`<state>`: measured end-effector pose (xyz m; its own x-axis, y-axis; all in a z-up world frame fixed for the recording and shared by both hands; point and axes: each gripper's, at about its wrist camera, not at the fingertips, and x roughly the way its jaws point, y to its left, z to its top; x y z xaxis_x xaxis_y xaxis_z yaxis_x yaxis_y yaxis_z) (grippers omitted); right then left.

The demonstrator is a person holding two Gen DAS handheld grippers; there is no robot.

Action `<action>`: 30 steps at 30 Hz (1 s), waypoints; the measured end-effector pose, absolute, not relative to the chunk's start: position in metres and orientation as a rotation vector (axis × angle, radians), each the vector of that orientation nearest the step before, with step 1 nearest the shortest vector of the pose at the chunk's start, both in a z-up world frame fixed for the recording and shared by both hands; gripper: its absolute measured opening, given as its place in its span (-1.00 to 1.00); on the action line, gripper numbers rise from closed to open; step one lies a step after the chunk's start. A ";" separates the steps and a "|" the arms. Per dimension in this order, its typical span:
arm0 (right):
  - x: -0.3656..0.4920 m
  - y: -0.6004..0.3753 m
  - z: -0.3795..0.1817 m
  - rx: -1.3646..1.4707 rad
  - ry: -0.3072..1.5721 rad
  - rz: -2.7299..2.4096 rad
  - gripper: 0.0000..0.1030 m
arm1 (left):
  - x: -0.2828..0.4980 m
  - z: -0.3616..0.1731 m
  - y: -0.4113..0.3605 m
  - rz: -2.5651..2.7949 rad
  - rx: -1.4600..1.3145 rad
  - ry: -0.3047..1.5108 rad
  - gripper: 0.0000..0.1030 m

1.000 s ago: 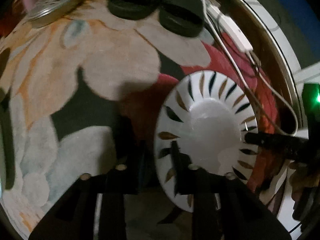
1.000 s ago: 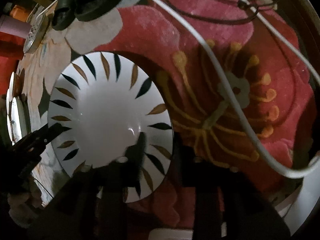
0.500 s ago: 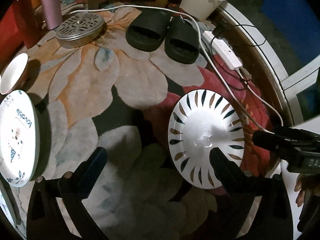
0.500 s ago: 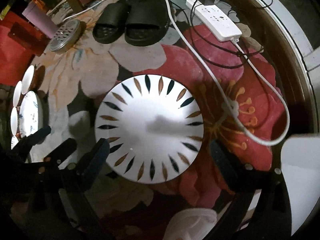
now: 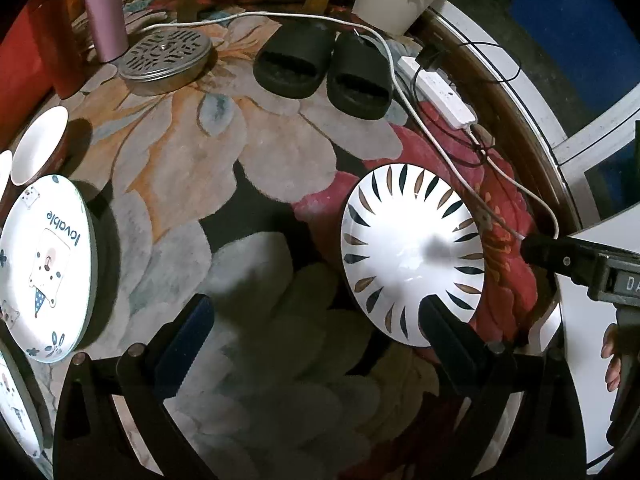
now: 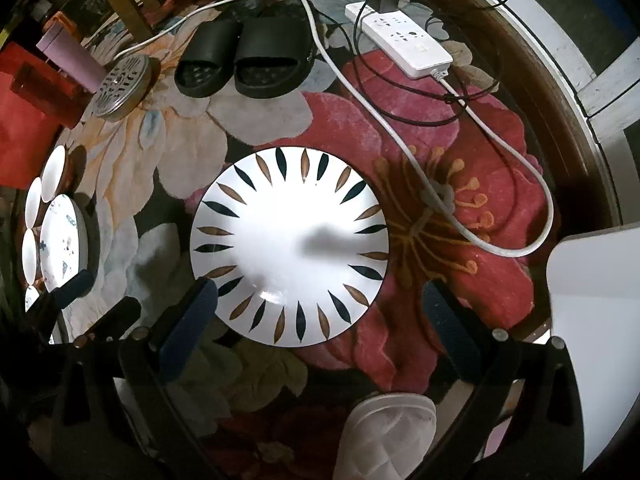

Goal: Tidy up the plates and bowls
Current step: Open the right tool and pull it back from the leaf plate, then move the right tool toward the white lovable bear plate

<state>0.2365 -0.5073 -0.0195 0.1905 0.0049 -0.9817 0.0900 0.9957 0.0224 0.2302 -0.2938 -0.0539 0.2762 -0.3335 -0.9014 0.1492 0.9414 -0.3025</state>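
Centrally, white plate (image 6: 289,245), dark and tan leaf-stroke rim.

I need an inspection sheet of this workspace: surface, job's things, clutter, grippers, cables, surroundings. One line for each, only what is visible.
Surface: glass tabletop over a floral rug.
Job's things: leaf-pattern plate lying flat at centre; bear plate and small bowl at the left edge.
Clutter: black slippers, metal grate lid, pink tumbler.
Grippers: left gripper open, empty; right gripper open, empty.
Cables: power strip with white cord lying right of the plate.
Surroundings: dim; wooden chair legs behind.
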 end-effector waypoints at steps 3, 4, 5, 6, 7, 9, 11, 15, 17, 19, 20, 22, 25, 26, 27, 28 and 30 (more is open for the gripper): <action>0.236 -0.505 -0.020 0.071 1.380 -0.055 1.00 | 0.230 -0.052 -0.292 -0.322 -0.172 1.250 0.99; 0.236 -0.503 -0.020 0.065 1.381 -0.053 1.00 | 0.230 -0.052 -0.291 -0.320 -0.173 1.248 0.99; 0.235 -0.503 -0.020 0.062 1.381 -0.053 1.00 | 0.231 -0.051 -0.290 -0.317 -0.176 1.248 0.99; 0.235 -0.502 -0.020 0.061 1.381 -0.050 1.00 | 0.231 -0.051 -0.289 -0.316 -0.180 1.247 0.99; 0.235 -0.501 -0.020 0.059 1.382 -0.048 1.00 | 0.231 -0.051 -0.288 -0.315 -0.182 1.248 0.99; 0.235 -0.500 -0.021 0.054 1.382 -0.047 1.00 | 0.231 -0.050 -0.287 -0.316 -0.182 1.247 0.99; 0.234 -0.497 -0.021 0.048 1.382 -0.045 1.00 | 0.231 -0.049 -0.284 -0.312 -0.181 1.245 0.99; 0.235 -0.491 -0.021 0.034 1.382 -0.031 1.00 | 0.231 -0.049 -0.278 -0.301 -0.187 1.246 0.99; 0.235 -0.487 -0.021 0.023 1.381 -0.023 1.00 | 0.230 -0.048 -0.274 -0.296 -0.190 1.247 0.99; 0.235 -0.483 -0.021 0.013 1.379 -0.013 1.00 | 0.230 -0.048 -0.272 -0.294 -0.191 1.247 0.99; 0.235 -0.481 -0.021 0.009 1.378 -0.009 1.00 | 0.230 -0.047 -0.270 -0.293 -0.192 1.245 0.99; 0.235 -0.477 -0.020 0.002 1.375 -0.004 1.00 | 0.229 -0.046 -0.268 -0.290 -0.191 1.242 0.99; 0.236 -0.473 -0.021 -0.002 1.375 0.001 1.00 | 0.229 -0.046 -0.263 -0.282 -0.198 1.241 0.99; 0.236 -0.472 -0.021 -0.003 1.376 0.003 1.00 | 0.229 -0.047 -0.260 -0.278 -0.200 1.241 0.99; 0.236 -0.471 -0.022 -0.004 1.376 0.004 1.00 | 0.229 -0.047 -0.259 -0.276 -0.203 1.243 0.99; 0.236 -0.469 -0.022 -0.007 1.377 0.005 1.00 | 0.228 -0.047 -0.257 -0.274 -0.201 1.244 0.99; 0.236 -0.467 -0.023 -0.008 1.378 0.008 1.00 | 0.228 -0.048 -0.253 -0.267 -0.203 1.244 0.99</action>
<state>0.2364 -0.4672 -0.0228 0.1918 0.0009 -0.9814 -0.0100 0.9999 -0.0010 0.2279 -0.2528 -0.0480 0.2962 -0.3087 -0.9039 0.0888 0.9511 -0.2957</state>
